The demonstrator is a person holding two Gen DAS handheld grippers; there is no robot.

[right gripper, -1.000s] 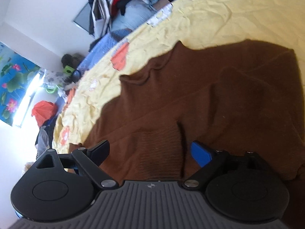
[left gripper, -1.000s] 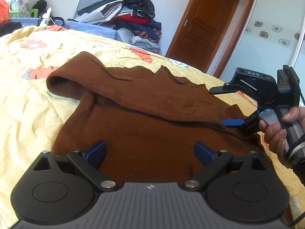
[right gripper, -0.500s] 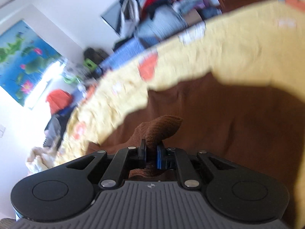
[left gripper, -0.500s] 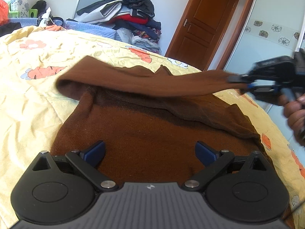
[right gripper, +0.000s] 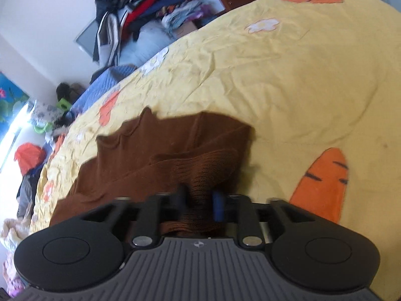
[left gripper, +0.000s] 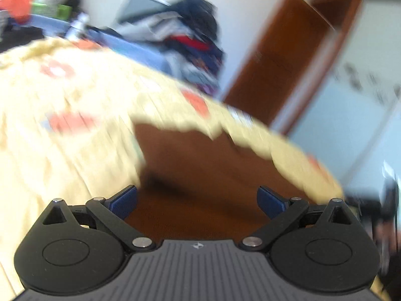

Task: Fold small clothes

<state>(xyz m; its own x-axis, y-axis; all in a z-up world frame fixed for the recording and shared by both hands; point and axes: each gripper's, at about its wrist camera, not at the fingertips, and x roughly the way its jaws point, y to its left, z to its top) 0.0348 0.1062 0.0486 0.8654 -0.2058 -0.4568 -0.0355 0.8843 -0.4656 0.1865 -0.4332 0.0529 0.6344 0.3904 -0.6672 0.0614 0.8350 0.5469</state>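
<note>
A brown knitted sweater (right gripper: 140, 150) lies on the yellow bed sheet (right gripper: 288, 75), with one sleeve folded across its body. The sleeve's ribbed cuff (right gripper: 208, 168) sits between the jaws of my right gripper (right gripper: 199, 200). Those jaws are opening and stand a little apart around the cuff. In the blurred left wrist view the sweater (left gripper: 200, 155) lies just ahead of my left gripper (left gripper: 196, 198). This gripper is open and holds nothing. Its blue pads (left gripper: 124, 200) hover above the cloth.
The sheet carries orange carrot prints (right gripper: 323, 180) and white flowers. A pile of clothes (right gripper: 140, 7) is stacked against the far wall beyond the bed. A brown door (left gripper: 275, 62) and a pale wardrobe panel (left gripper: 351, 100) stand to the right.
My right gripper shut on the sleeve cuff, carried it across the sweater, and now parts its jaws. The left gripper lifted and swung, which blurs its view.
</note>
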